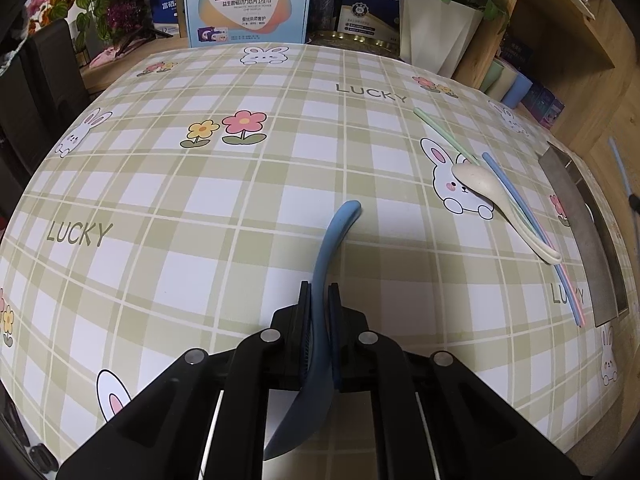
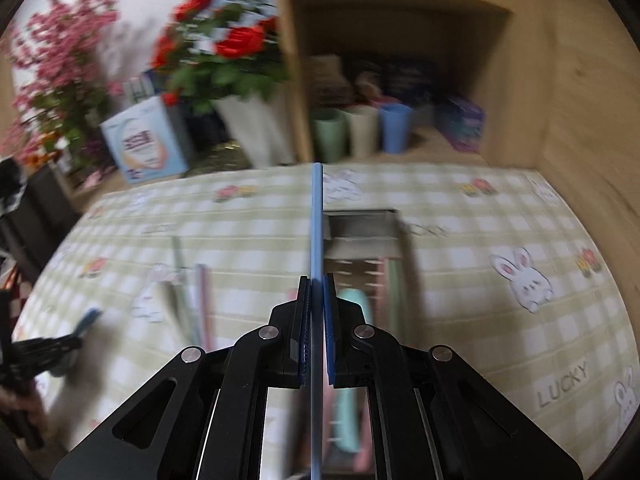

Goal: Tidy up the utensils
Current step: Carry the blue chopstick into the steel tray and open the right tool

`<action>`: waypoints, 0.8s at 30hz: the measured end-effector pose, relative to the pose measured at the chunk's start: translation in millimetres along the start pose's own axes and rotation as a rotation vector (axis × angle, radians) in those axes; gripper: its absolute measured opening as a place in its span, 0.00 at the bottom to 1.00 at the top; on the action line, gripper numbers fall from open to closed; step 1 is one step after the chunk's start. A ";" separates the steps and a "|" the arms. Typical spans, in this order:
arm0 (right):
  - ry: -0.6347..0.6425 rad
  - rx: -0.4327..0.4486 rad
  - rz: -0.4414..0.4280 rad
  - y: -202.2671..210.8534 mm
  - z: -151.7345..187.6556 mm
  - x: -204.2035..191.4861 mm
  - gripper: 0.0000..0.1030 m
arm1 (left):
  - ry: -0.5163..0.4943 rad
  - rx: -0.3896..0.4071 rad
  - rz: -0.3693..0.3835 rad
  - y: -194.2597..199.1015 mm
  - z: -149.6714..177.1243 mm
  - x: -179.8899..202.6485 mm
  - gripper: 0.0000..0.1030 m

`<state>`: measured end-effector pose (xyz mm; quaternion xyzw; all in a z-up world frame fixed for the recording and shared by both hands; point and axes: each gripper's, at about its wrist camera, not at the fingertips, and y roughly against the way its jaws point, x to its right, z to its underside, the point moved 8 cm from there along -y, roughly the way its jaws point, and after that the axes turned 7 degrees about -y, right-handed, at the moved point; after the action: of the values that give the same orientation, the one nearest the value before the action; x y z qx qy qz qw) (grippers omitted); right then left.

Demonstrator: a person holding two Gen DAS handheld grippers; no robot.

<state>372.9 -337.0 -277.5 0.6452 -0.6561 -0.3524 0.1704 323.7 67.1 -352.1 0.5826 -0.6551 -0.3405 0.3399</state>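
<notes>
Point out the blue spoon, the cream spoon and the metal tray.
blue spoon (image 1: 326,256), left wrist view, on its handle ahead of the gripper.
cream spoon (image 1: 474,178), left wrist view, on its bowl.
metal tray (image 2: 362,232), right wrist view, on its far wall.

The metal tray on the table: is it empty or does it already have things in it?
Not empty. In the right wrist view the metal tray already holds several pastel utensils; blur hides exactly what they are.

Blue spoon (image 1: 320,300) gripped, handle forward; blue chopstick (image 2: 317,232) gripped above metal tray (image 2: 362,236).
</notes>
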 end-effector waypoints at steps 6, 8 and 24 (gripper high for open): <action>-0.022 -0.069 0.023 -18.5 6.7 20.4 0.06 | 0.051 -0.015 0.024 -0.1 -0.4 -1.9 0.07; -0.008 -0.085 0.038 -24.2 10.4 19.4 0.06 | 0.051 -0.016 0.016 0.4 -0.9 -1.0 0.07; -0.056 -0.185 0.140 -61.9 30.4 36.1 0.06 | 0.063 0.030 0.119 27.3 -24.8 26.3 0.07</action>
<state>393.3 -359.6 -349.2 0.5692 -0.6686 -0.4167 0.2351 327.6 42.2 -314.5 0.5580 -0.6826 -0.2913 0.3711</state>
